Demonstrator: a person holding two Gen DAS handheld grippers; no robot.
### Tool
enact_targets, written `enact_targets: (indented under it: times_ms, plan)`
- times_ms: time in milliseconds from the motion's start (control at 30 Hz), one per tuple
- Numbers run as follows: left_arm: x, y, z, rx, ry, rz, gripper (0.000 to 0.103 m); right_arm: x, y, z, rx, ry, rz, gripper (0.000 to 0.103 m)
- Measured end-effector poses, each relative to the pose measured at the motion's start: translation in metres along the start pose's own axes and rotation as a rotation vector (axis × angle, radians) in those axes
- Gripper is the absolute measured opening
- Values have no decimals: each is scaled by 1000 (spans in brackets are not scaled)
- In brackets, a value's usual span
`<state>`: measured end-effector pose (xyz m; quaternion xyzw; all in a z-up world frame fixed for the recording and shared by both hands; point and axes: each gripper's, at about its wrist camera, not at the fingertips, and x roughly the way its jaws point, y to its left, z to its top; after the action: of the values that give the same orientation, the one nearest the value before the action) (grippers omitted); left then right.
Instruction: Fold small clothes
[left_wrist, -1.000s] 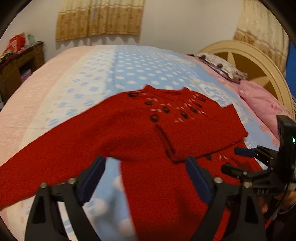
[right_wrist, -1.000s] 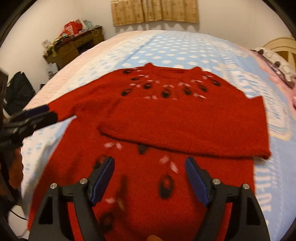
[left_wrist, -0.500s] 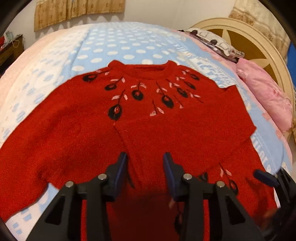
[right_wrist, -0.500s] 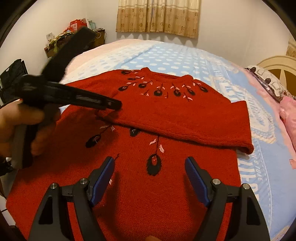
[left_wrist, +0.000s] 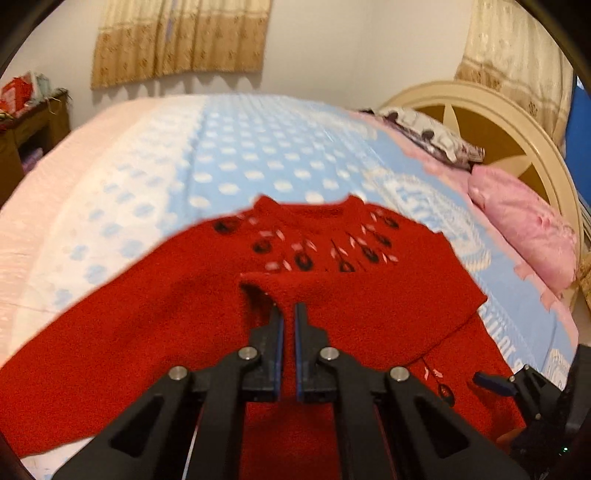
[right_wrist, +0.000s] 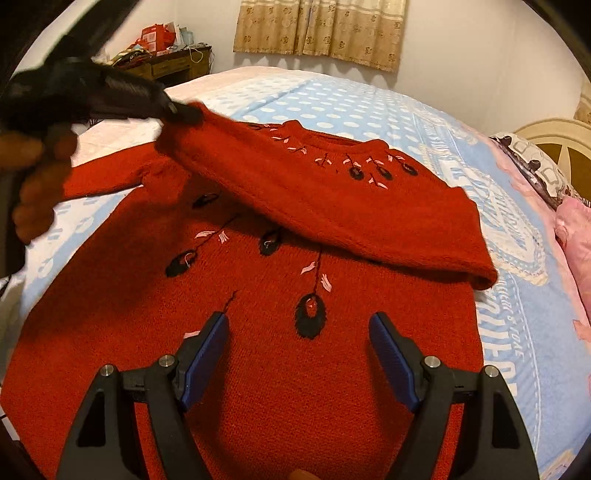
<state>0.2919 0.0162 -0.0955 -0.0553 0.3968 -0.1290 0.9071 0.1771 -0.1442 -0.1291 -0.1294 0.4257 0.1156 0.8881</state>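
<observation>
My left gripper (left_wrist: 288, 314) has its jaws clamped on the cuff end of the folded sleeve (right_wrist: 332, 206), which I hold raised off the red sweater (right_wrist: 280, 369); the sleeve slants across the chest from my pinch down to the far shoulder. The sweater lies flat, front up, on the blue dotted bed (right_wrist: 332, 99), neck pointing away from me. My right gripper (right_wrist: 299, 350) hangs over the sweater's lower body, jaws spread wide with nothing between them
</observation>
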Motion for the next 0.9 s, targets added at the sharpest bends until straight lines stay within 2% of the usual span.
enact_targets:
  times_ms: [100,200,533,633,800,867,900]
  plan:
    - [-10,13,0,-9,-29,35,5,1,3,0,-10,5,-7,79]
    - [-10,27,-3,-35,-22,43,5,2,5,0,-19,12,-15,79]
    - [34,44,-40,-75,87,105,5,10,5,0,-20,40,-14,79]
    - [42,43,-47,-63,86,145,13,12,4,2,-19,43,-17,80]
    - [35,37,-51,-10,62,178,13,2,-6,7,-1,52,21,80]
    - [34,38,-52,-1,58,187,18,-10,-14,10,-23,44,27,80]
    - [35,39,-53,1,60,191,25,-15,-20,13,-28,43,23,80]
